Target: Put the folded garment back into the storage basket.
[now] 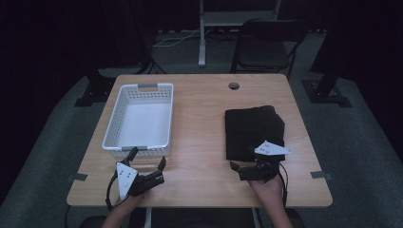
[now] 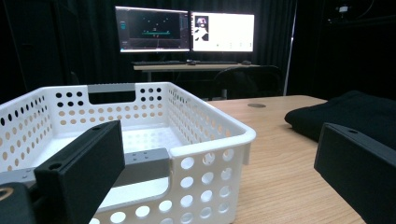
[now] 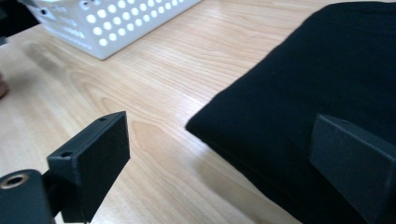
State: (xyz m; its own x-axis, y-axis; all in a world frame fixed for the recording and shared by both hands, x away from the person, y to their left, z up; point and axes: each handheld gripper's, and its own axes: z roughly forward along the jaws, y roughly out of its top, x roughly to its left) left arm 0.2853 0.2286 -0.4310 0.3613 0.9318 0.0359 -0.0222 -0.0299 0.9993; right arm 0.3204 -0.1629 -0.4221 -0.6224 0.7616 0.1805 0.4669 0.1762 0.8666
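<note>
Fingers of right gripper wide at black cloth corner, left gripper wide, empty.

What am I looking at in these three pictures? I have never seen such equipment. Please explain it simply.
A person sits at a wooden table and holds a hand tool with two black jaws in each hand. The high view looks down from above. There you see the left gripper and the right gripper. The other two pictures come from small cameras riding on those tools, looking along their jaws. On the table lie an empty white basket with holes, and a folded black cloth. Both grippers are open and hold nothing. The left one points at the basket, and the right one is at the near corner of the cloth.
</note>
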